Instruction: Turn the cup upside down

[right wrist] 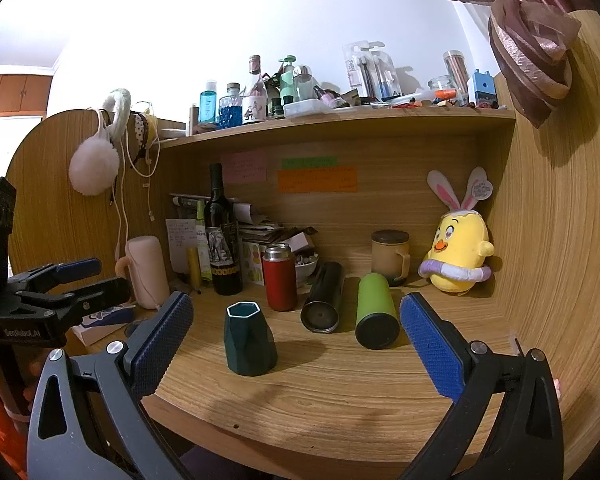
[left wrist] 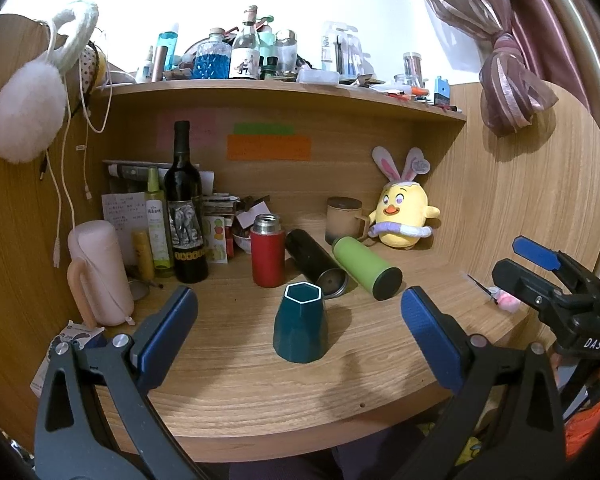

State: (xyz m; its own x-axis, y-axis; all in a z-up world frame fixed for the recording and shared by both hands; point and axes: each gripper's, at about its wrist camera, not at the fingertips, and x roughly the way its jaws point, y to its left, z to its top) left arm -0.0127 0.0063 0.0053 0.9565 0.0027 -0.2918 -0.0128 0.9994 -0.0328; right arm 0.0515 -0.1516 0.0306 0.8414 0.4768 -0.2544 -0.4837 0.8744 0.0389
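A dark teal faceted cup (left wrist: 300,326) with a white hexagonal rim stands on the wooden desk (left wrist: 260,392), its narrower end up and wider end down. It also shows in the right wrist view (right wrist: 250,340). I cannot tell whether the top end is open. My left gripper (left wrist: 300,320) is open and empty, its blue pads wide apart with the cup between and slightly beyond them. My right gripper (right wrist: 296,328) is open and empty, with the cup near its left pad. The right gripper also shows at the right edge of the left wrist view (left wrist: 540,264).
Behind the cup stand a red flask (left wrist: 267,254) and a wine bottle (left wrist: 185,216). A black flask (left wrist: 316,262) and a green flask (left wrist: 366,266) lie on their sides. A lidded mug (left wrist: 344,220), a yellow plush chick (left wrist: 404,216) and a pink speaker (left wrist: 100,276) stand around.
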